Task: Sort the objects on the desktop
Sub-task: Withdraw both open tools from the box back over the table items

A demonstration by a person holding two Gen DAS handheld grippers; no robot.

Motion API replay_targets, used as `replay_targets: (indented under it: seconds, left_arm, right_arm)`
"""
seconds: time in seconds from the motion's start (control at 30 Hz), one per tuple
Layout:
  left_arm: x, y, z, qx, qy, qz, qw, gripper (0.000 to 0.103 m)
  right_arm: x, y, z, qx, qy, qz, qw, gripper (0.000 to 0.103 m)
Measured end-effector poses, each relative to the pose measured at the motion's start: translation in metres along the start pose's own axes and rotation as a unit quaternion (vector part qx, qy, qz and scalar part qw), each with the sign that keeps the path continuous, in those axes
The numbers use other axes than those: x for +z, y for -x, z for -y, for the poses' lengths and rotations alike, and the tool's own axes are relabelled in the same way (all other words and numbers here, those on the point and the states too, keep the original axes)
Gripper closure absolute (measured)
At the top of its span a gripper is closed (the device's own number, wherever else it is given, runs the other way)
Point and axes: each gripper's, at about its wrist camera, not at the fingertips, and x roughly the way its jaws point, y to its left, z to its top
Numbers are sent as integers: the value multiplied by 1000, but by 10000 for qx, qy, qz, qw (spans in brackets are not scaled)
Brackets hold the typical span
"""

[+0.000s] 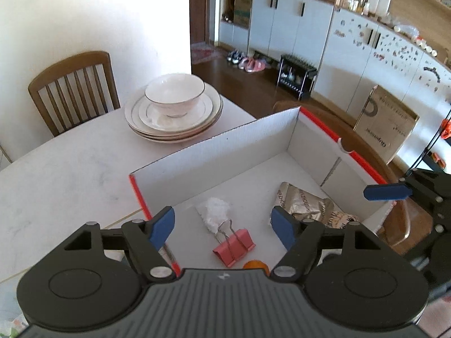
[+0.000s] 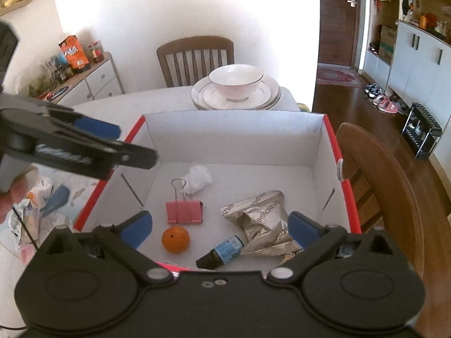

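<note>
Five items lie in my box (image 2: pixel 315 152): binder clip (image 2: pixel 184 211), tangerine (image 2: pixel 175 239), bottle (image 2: pixel 222 252), foil packet (image 2: pixel 262 219), tissue (image 2: pixel 198 178). Both tools, left tool (image 1: pixel 222 226) and right tool (image 2: pixel 221 226), hang open, empty. Next: fetch clutter (image 2: pixel 33 205) from the table (image 1: pixel 64 174).

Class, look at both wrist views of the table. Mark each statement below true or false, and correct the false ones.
1. A pink binder clip lies inside the box. True.
2. The orange sits on the stack of plates. False: it lies in the box, near the clip.
3. A bowl rests on top of the stacked plates. True.
4. The right hand-held gripper is clamped on the foil packet. False: its jaws are open and hold nothing; the foil packet lies on the box floor.
5. The left hand-held gripper is open. True.
</note>
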Motion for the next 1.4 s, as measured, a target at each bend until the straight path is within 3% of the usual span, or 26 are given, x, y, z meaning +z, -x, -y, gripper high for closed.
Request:
replay_targets:
  seconds: [0.13, 0.57, 0.73, 1.4]
  left_arm:
    - [-17, 25, -5, 24, -31, 206, 9998, 24]
    - [-80, 99, -58, -28, 543, 522, 9972, 19]
    - [-107, 116, -78, 8, 603, 551, 9967, 13]
    - [-214, 155, -159, -45, 905, 615, 9940, 7]
  right_arm:
    - [-4, 7, -9, -67, -107, 80, 9999, 0]
    - [-20, 19, -72, -55, -129, 245, 9996, 0]
    - [-23, 19, -103, -28, 3, 270, 9996, 0]
    - [-40, 6, -201, -91, 156, 277, 9995, 1]
